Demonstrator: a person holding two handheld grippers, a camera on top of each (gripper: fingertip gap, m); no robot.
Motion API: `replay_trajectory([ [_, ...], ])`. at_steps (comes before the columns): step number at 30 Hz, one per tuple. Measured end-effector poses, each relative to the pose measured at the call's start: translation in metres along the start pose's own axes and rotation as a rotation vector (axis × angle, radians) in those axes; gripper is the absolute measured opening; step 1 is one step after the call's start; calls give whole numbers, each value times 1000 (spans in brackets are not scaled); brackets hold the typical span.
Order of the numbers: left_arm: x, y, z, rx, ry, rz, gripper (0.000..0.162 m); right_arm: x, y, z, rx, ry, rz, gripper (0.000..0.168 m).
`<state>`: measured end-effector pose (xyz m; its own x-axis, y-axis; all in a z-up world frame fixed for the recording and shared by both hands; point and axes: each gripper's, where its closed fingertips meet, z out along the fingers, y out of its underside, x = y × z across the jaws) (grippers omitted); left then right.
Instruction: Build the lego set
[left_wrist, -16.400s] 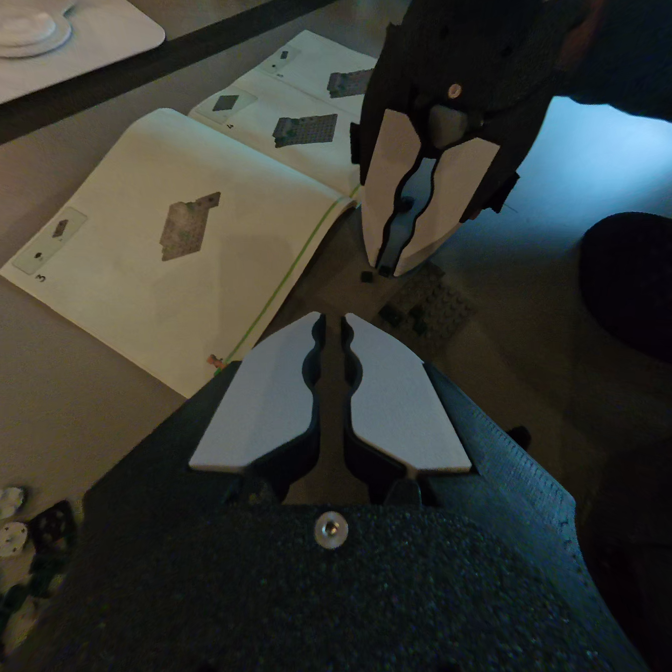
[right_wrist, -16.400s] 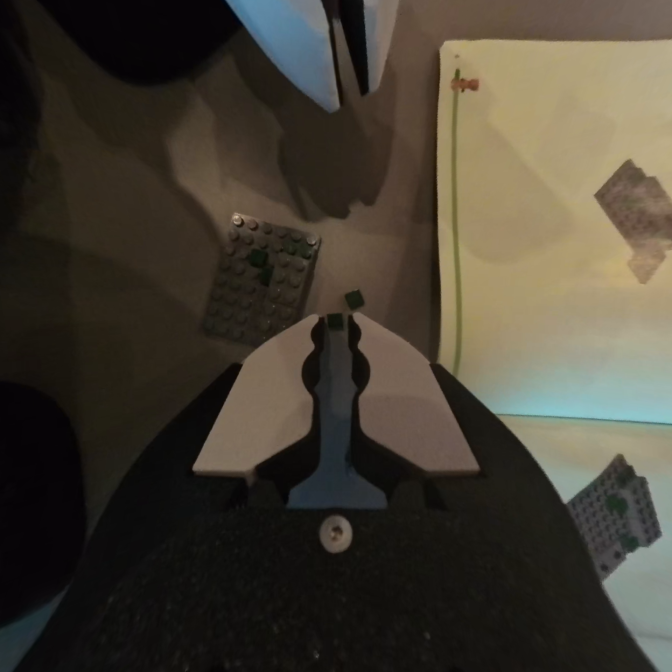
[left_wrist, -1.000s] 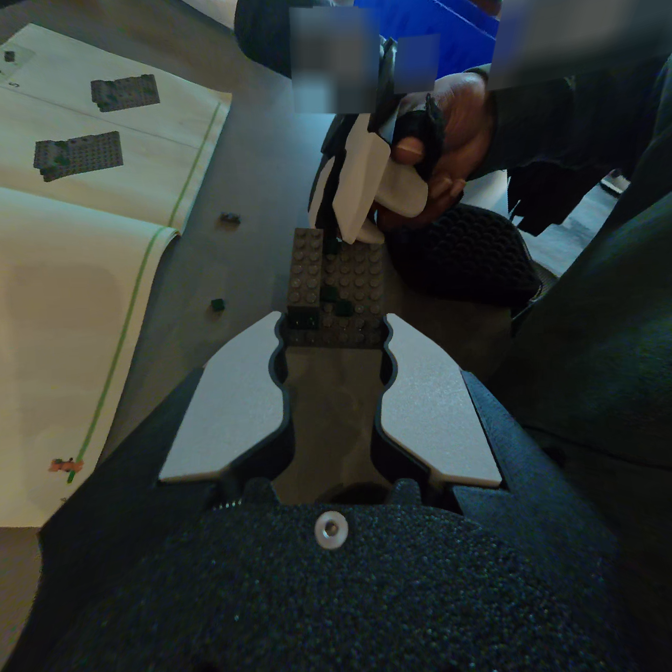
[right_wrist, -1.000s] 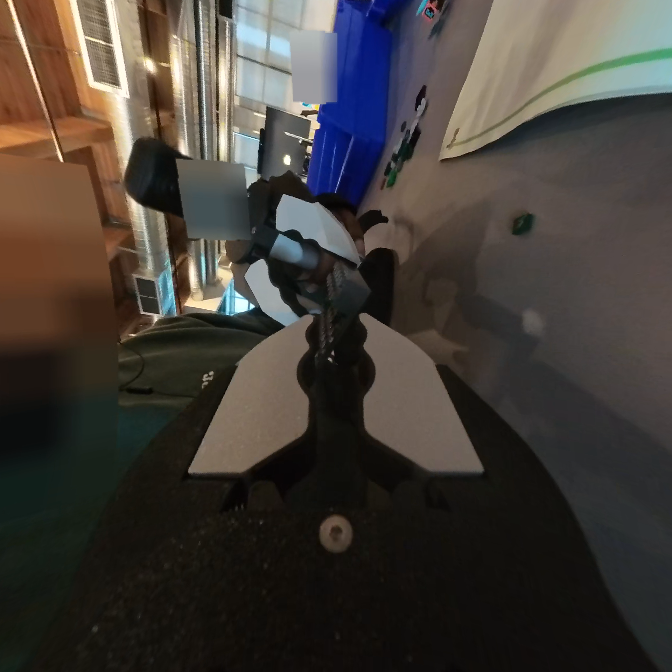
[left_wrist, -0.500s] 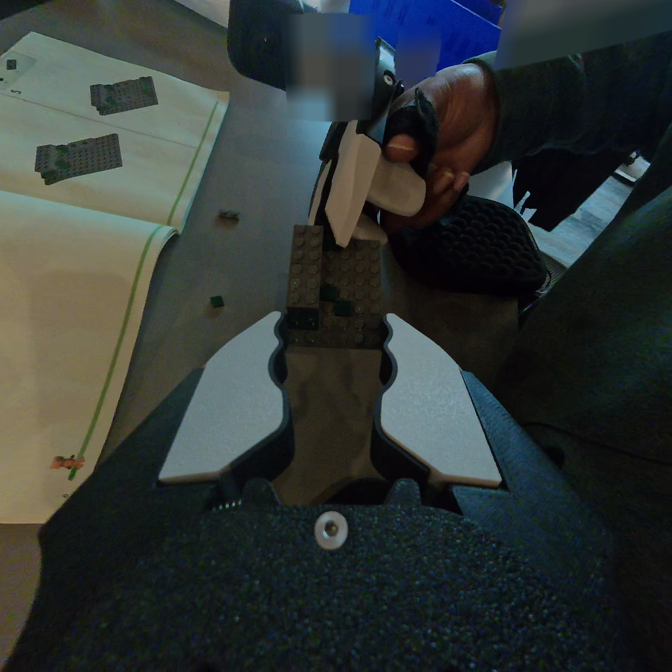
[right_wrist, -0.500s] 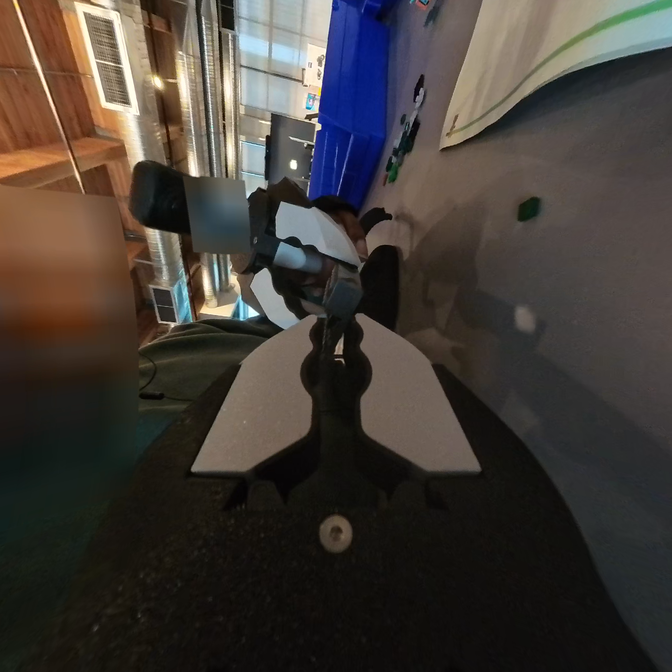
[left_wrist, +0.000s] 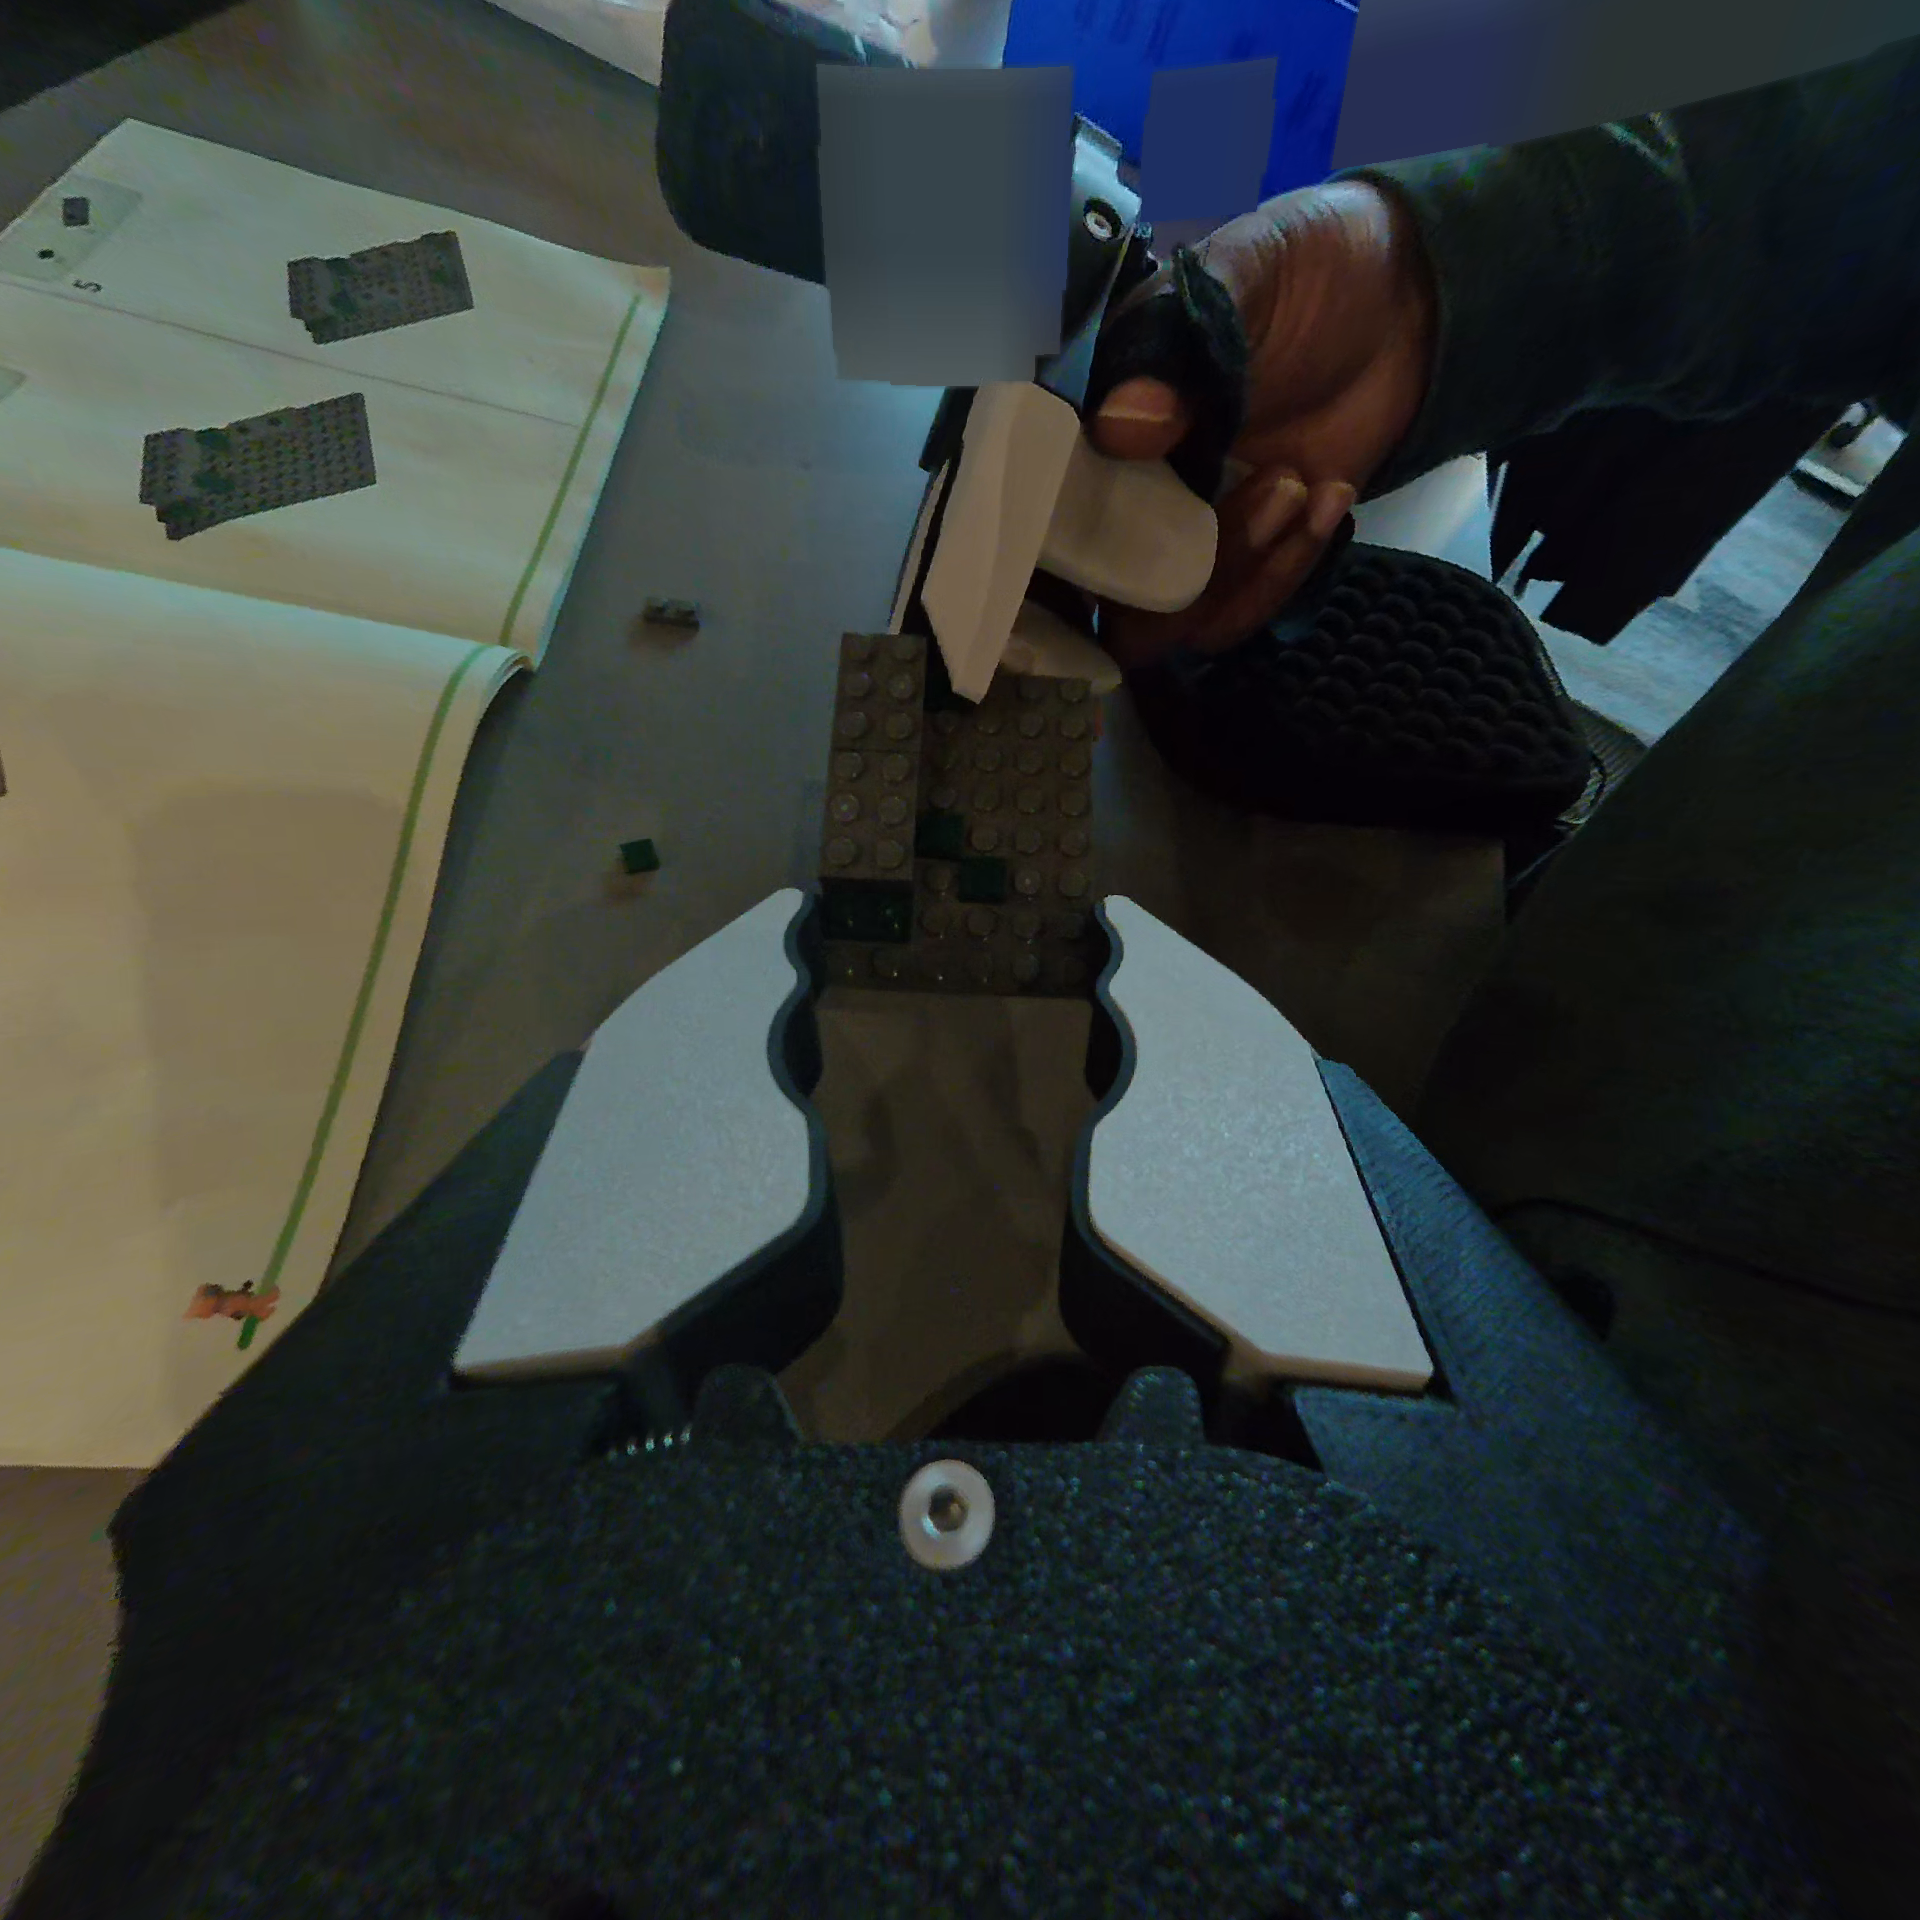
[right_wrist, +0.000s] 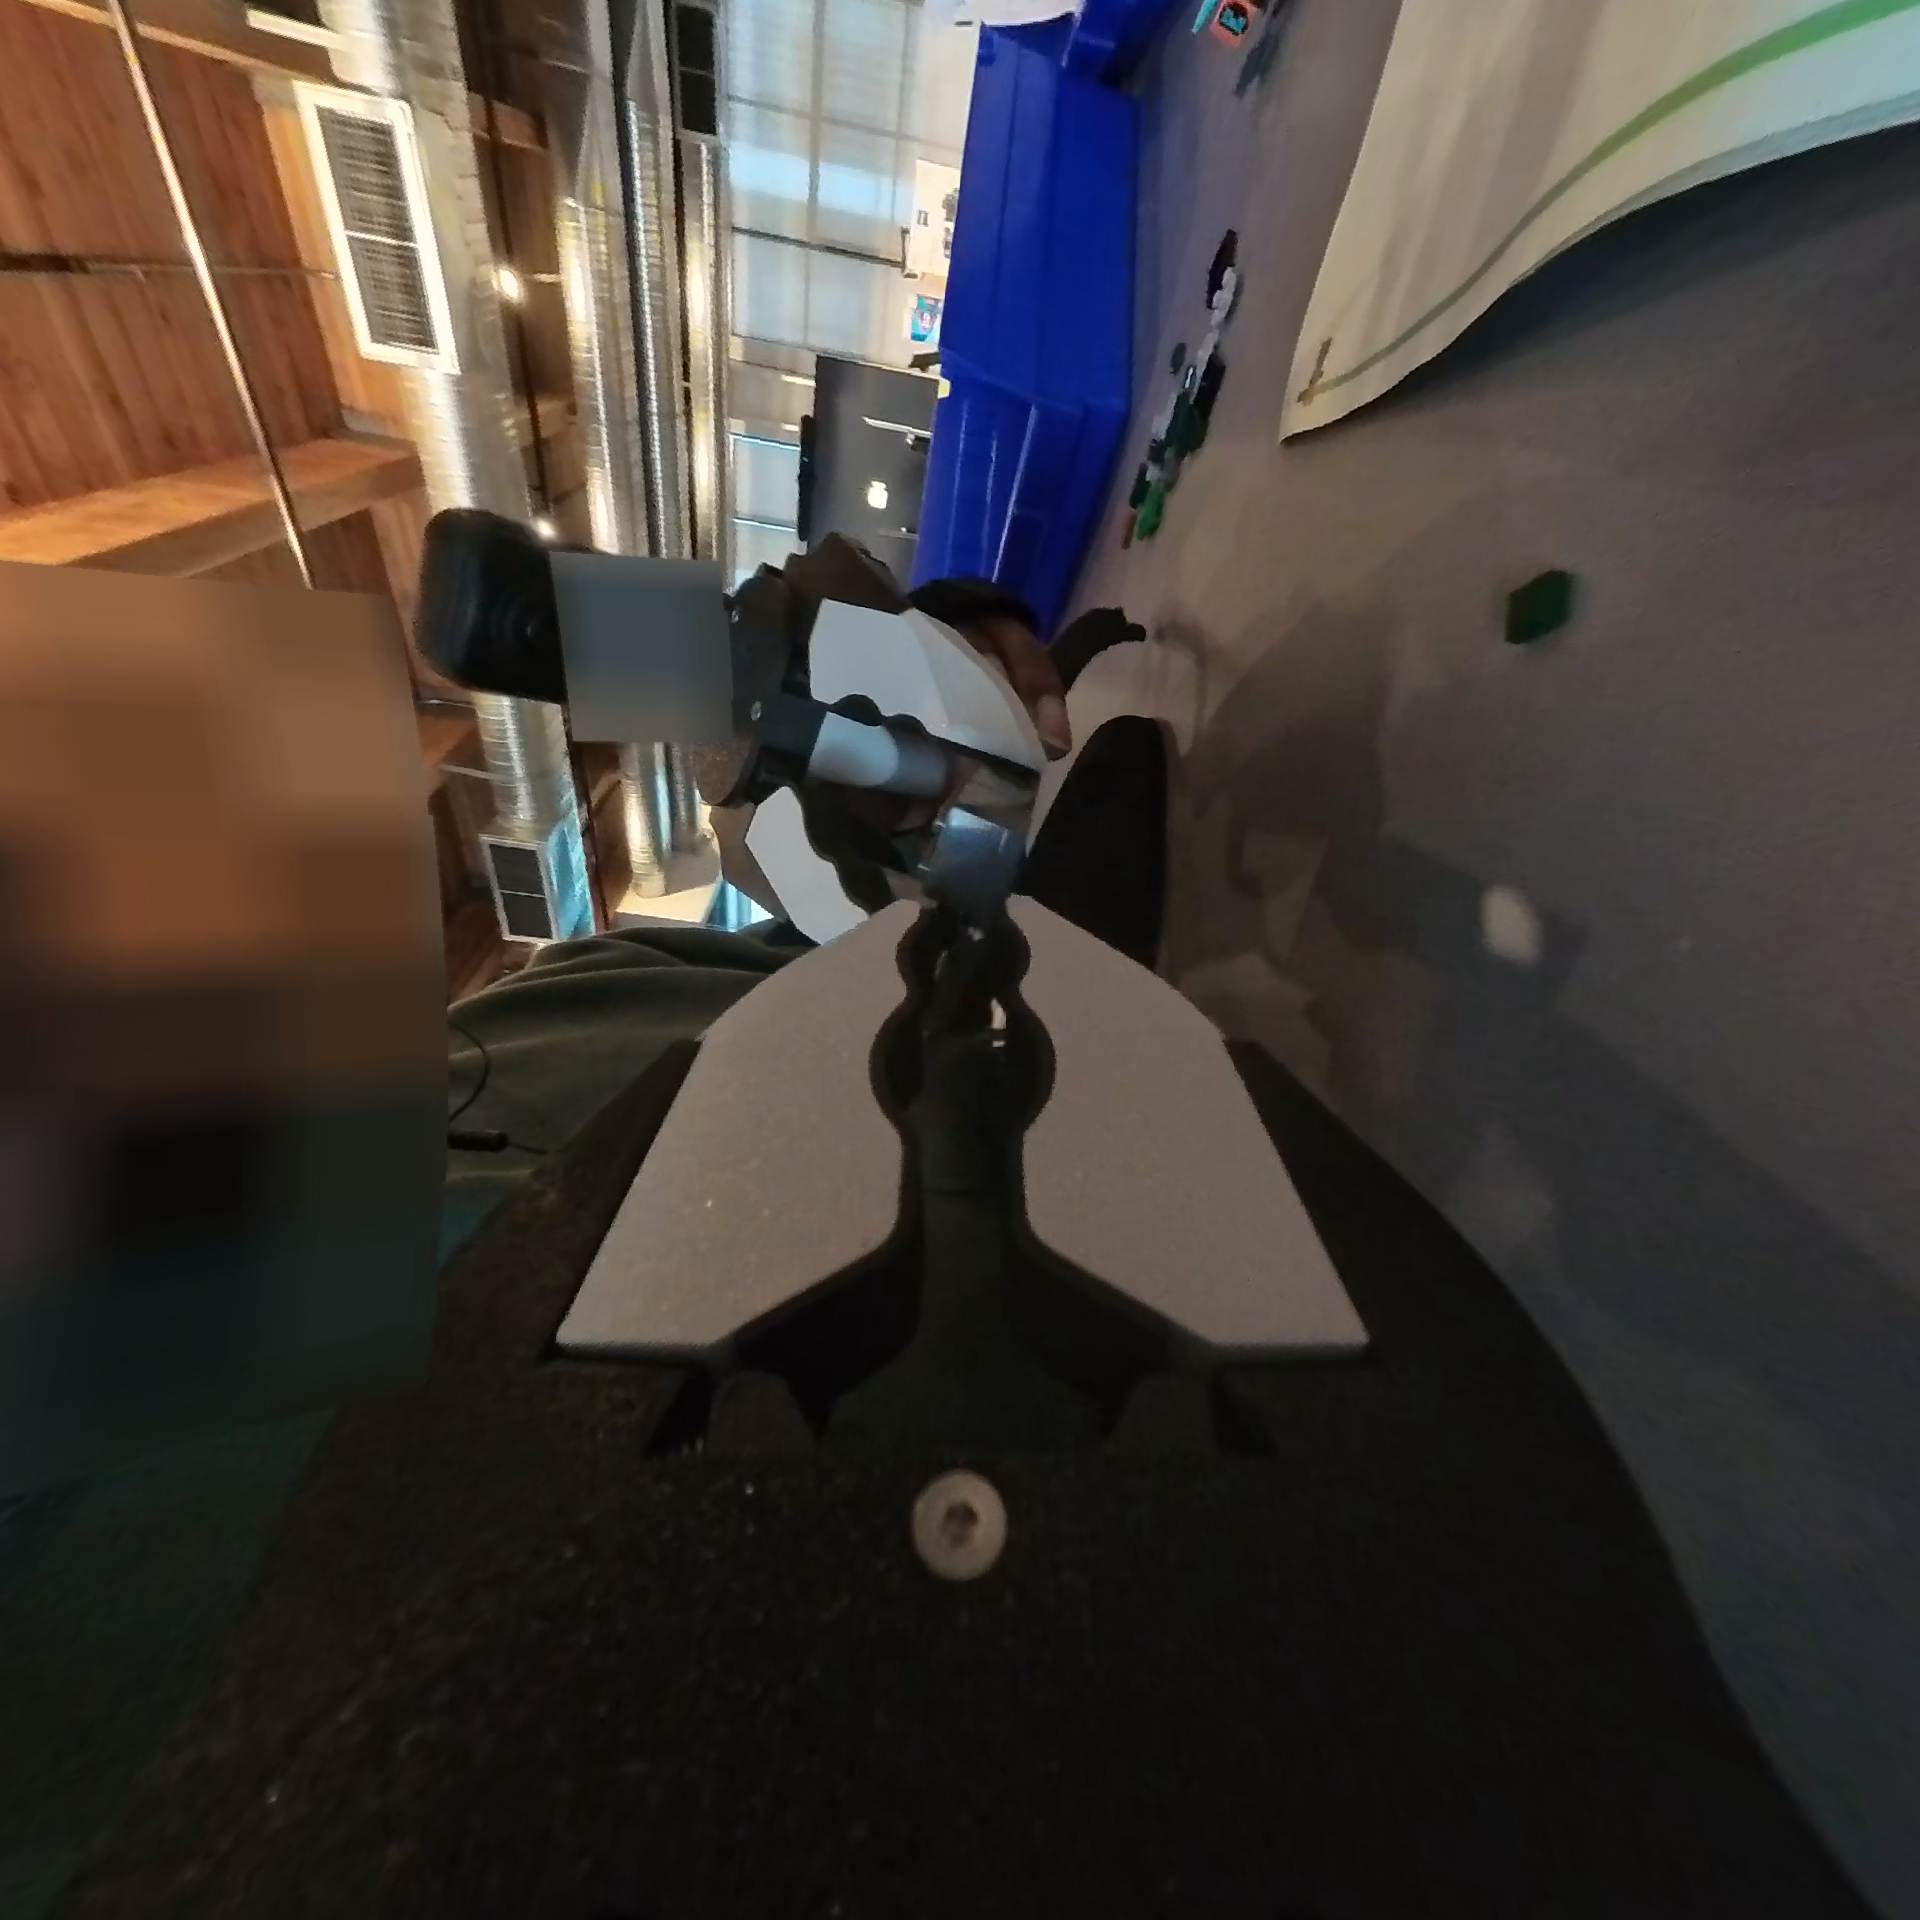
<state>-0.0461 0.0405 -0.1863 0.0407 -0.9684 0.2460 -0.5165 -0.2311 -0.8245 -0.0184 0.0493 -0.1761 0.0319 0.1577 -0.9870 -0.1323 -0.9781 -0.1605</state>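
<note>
A grey studded plate (left_wrist: 997, 790) carries a dark grey brick strip (left_wrist: 873, 748) along its left side and small dark green pieces (left_wrist: 961, 857). My left gripper (left_wrist: 954, 935) is shut on the plate's near end, one finger on each side edge. My right gripper (left_wrist: 977, 665), held by a hand (left_wrist: 1299, 343), is turned on its side. It pinches the plate's far end, one finger above and one below. In the right wrist view my right gripper (right_wrist: 961, 914) is shut on the plate's edge (right_wrist: 966, 883), and a finger (right_wrist: 914, 675) of the left gripper shows beyond.
An open instruction booklet (left_wrist: 260, 727) lies to the left. A loose green piece (left_wrist: 638, 854) and a small grey piece (left_wrist: 670, 611) lie on the table between booklet and plate. A black textured pad (left_wrist: 1351, 686) is at the right. Blue bins (right_wrist: 1029, 312) and a pile of loose pieces (right_wrist: 1184, 416) stand farther off.
Sixteen seconds ago the plate lay on the table and my left gripper was shut and empty. Now both grippers hold the plate. Over the last second the right gripper has barely shifted.
</note>
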Motion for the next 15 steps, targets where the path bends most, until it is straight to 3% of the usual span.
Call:
replay_trajectory([
  [15, 9, -15, -15, 72, -139, 219, 48, -18, 6, 3, 38, -75, -99, 9],
])
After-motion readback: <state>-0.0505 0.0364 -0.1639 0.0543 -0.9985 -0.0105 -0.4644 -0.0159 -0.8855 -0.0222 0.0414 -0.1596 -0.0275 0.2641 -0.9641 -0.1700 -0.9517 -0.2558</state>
